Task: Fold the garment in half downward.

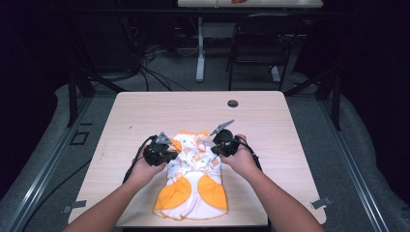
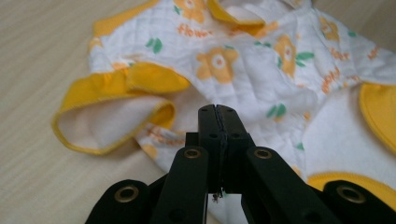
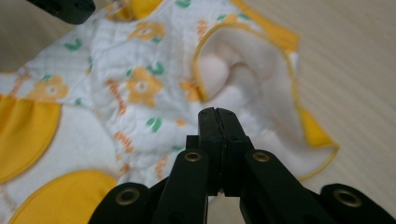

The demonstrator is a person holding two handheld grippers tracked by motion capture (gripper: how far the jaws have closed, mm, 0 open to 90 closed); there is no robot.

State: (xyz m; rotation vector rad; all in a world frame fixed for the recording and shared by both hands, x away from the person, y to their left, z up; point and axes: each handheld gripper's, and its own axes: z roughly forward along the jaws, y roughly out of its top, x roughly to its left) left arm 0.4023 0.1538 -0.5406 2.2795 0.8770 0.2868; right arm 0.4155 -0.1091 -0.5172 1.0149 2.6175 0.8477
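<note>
Baby garment [image 1: 193,174] – soft quilted cloth, matt, fleecy lining (yellow trim smooth). Worktop [image 1: 145,111] – pale wood-grain laminate, matt. Hand-held gripper [image 2: 218,112] – black matt plastic, brass-look rivets.

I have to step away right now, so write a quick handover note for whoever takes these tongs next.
Left tongs: shut, nothing between them, poised over the left sleeve.
Right tongs: shut, holding nothing, over the right sleeve.
Baby top: white with orange flowers, on the table at the near edge, collar away from you.
Done: laid out roughly flat, sleeves bunched inward.
Left, probably: smooth or fold it.
</note>
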